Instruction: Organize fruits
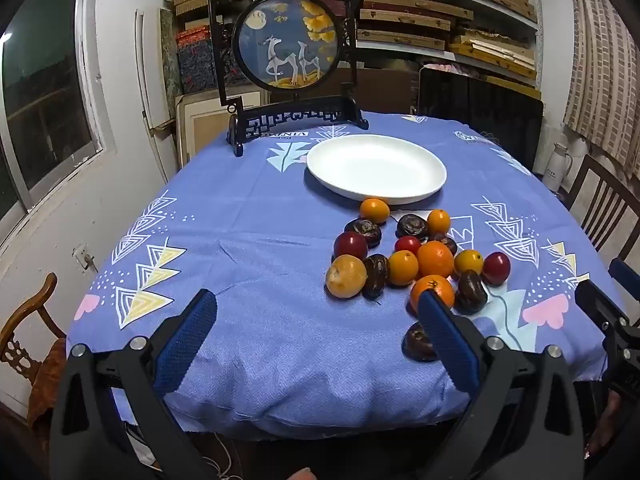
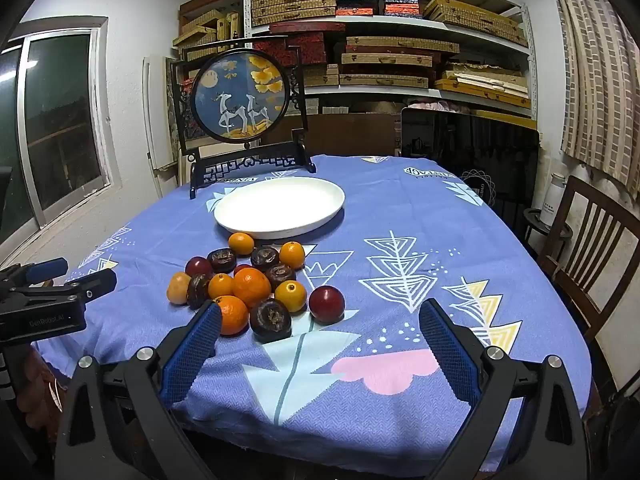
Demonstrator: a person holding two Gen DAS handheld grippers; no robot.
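Lying loose in a heap near the empty white plate point(image 2: 280, 208), the fruits point(image 2: 250, 282) apparently await sorting onto it. Left gripper point(image 1: 316, 322) and right gripper point(image 2: 320, 334) hover at the blue tablecloth's point(image 2: 400, 240) near edge, both spread wide, grasping nothing.

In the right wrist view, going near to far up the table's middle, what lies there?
Right gripper → dark brown fruit → large orange → white plate → round deer-embroidery screen → shelves of boxes.
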